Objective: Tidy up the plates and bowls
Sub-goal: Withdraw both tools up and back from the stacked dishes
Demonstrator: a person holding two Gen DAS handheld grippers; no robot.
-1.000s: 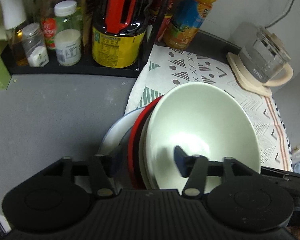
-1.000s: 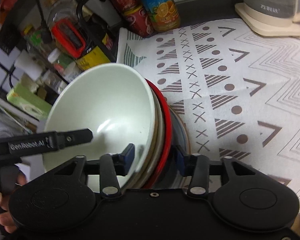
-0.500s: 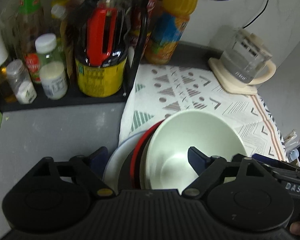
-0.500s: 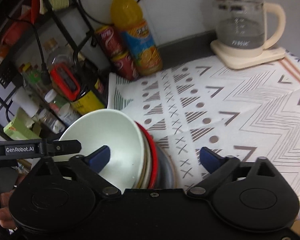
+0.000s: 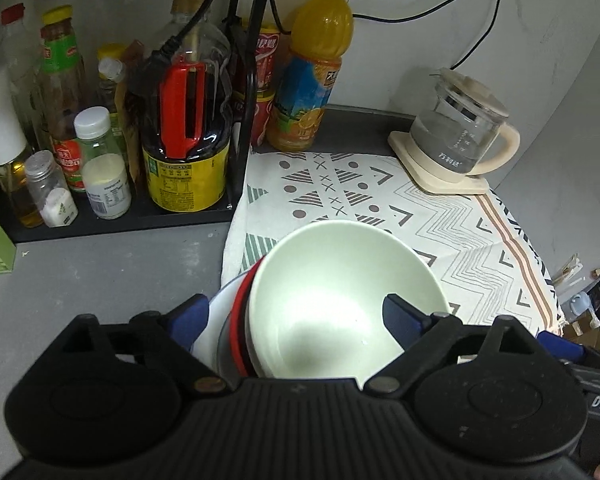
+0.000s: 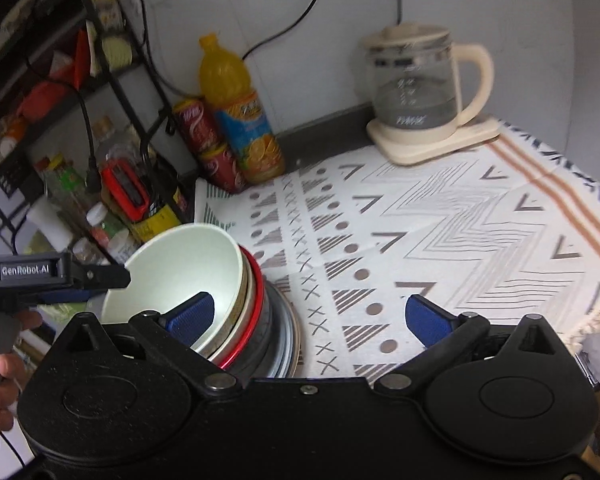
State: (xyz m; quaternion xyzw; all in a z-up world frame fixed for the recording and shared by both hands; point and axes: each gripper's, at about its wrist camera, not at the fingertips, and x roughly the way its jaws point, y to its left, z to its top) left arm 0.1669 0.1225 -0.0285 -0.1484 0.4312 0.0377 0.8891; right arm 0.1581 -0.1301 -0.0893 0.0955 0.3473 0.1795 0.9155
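A pale green bowl tops a nested stack with a red-rimmed bowl and a white plate under it, at the left edge of the patterned cloth. My left gripper hovers above the stack's near-left rim, its jaws opening, one pad over the bowl's hollow, the other outside, neither pressing. In the right wrist view the same green bowl, red rim and a grey plate lie low and left. My right gripper stands open, its left pad over the bowl's rim and its right over cloth.
A black rack of bottles and jars lines the back left, with a dark sauce jug. An orange drink bottle, red cans and a glass kettle stand at the back. A hand holds the left tool.
Both grippers opened off the stack's rim and pulled back and up. The stack now sits lower and smaller in both views, with more of the wall and the kettle showing.
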